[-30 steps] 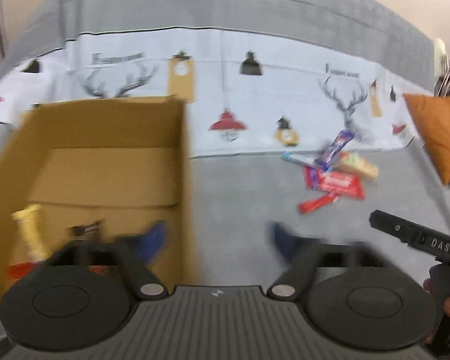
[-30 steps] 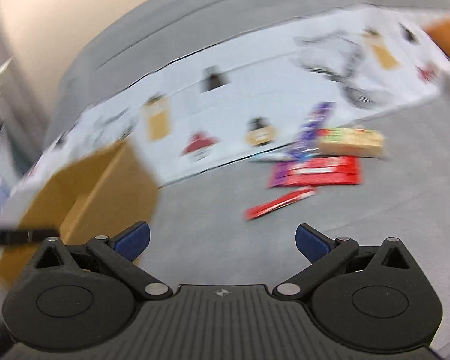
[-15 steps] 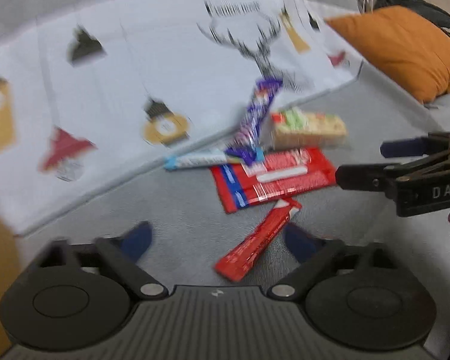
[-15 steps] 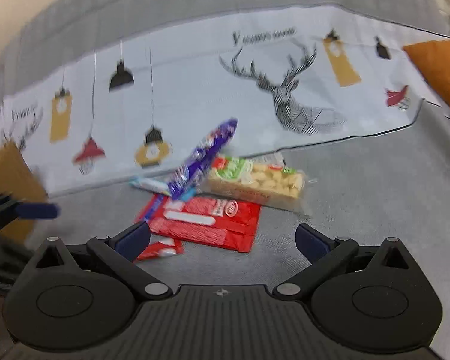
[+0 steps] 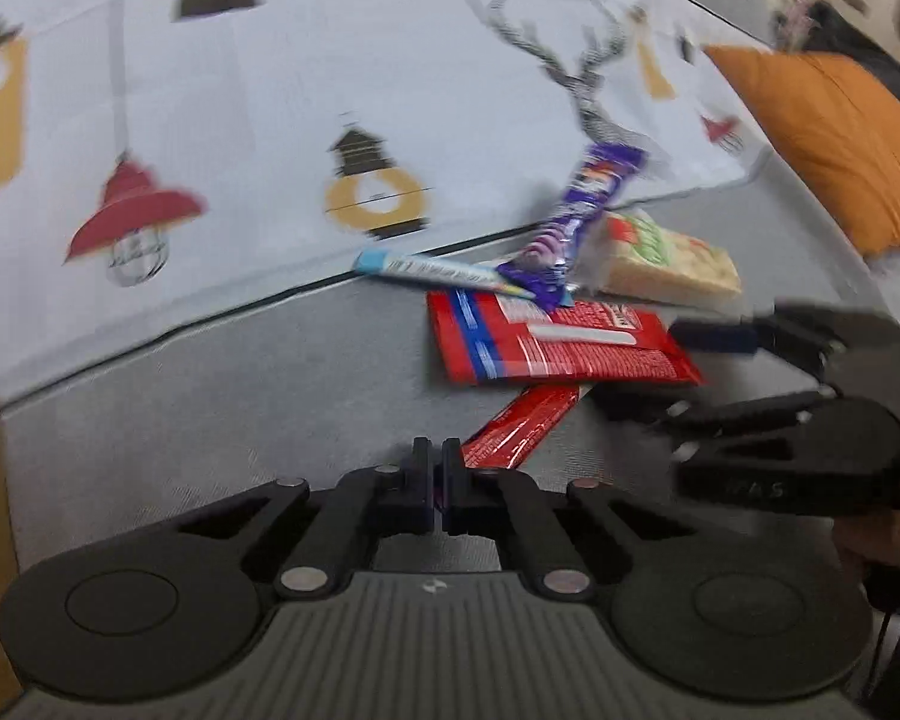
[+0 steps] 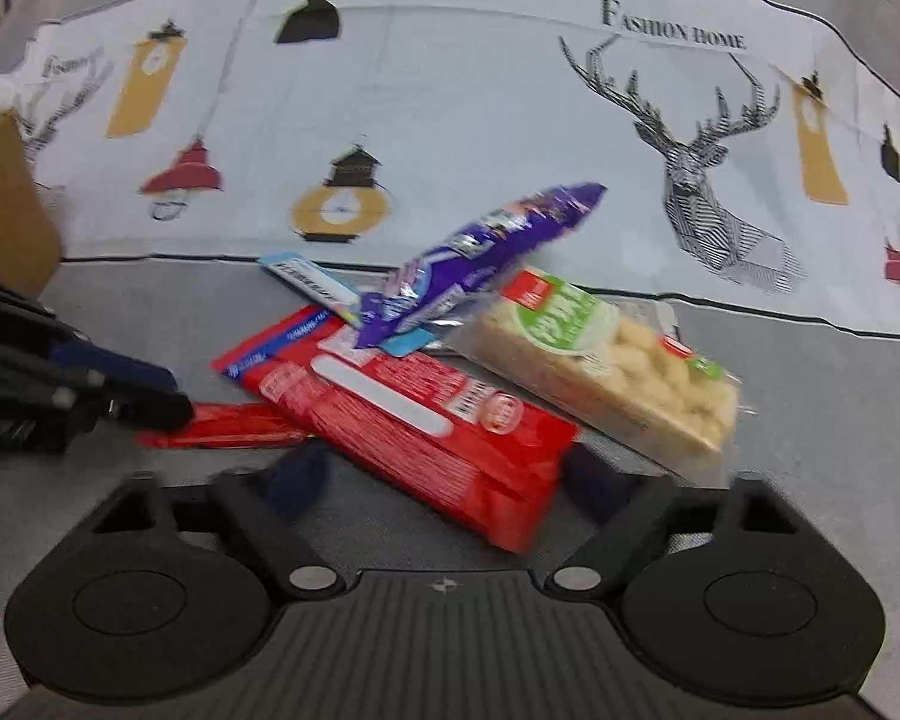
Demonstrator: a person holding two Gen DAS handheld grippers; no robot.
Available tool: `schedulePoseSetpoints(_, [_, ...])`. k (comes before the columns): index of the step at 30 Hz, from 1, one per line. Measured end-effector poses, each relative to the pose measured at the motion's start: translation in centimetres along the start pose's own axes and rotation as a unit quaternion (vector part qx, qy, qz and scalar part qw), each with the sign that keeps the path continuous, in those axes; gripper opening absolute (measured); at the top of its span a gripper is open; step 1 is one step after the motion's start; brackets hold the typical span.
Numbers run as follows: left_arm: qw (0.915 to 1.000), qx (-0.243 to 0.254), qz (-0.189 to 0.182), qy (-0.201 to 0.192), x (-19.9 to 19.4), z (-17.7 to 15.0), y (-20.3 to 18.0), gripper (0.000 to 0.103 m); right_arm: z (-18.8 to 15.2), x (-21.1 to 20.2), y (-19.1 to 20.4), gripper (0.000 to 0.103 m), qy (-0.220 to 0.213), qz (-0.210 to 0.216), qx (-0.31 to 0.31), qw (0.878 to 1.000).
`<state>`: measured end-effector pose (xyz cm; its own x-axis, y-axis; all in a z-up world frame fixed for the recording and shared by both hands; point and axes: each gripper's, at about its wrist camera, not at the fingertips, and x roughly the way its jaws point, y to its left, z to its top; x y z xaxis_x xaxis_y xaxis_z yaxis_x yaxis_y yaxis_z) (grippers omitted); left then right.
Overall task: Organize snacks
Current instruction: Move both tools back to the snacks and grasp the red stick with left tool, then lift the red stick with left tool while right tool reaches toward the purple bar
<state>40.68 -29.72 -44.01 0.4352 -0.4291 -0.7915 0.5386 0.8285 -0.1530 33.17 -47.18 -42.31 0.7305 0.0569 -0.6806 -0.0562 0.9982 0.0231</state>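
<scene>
Both my hands dropped from the box to the snacks | left gripper (image 5: 433, 474) jaws together, red stick (image 5: 519, 427) just ahead, maybe missed | right gripper (image 6: 444, 474) closing around red pack (image 6: 414, 414) | risk: pack slips, purple bar (image 6: 480, 252) tumbles.

A grey fabric surface (image 6: 810, 420) carries a white printed cloth (image 6: 480, 120), a cardboard box (image 6: 6, 204), and piled snacks: a large red packet (image 6: 426, 420), a thin red stick (image 6: 234, 423), and a clear-wrapped pale bar (image 6: 618, 366).
</scene>
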Motion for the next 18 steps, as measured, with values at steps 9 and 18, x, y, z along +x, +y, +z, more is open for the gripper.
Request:
schedulePoseSetpoints(9, [0.9995,0.014,0.015,0.024,-2.4,-2.1,-2.1,0.002,-1.9,-2.4,-2.0,0.0,0.007,0.019,0.038,0.999])
schedulePoseSetpoints(18, [0.9989,0.037,-0.017,0.024,-2.5,-3.0,-4.2,0.029,-5.0,-5.5,-2.2,0.034,-0.001,0.059,0.013,0.998])
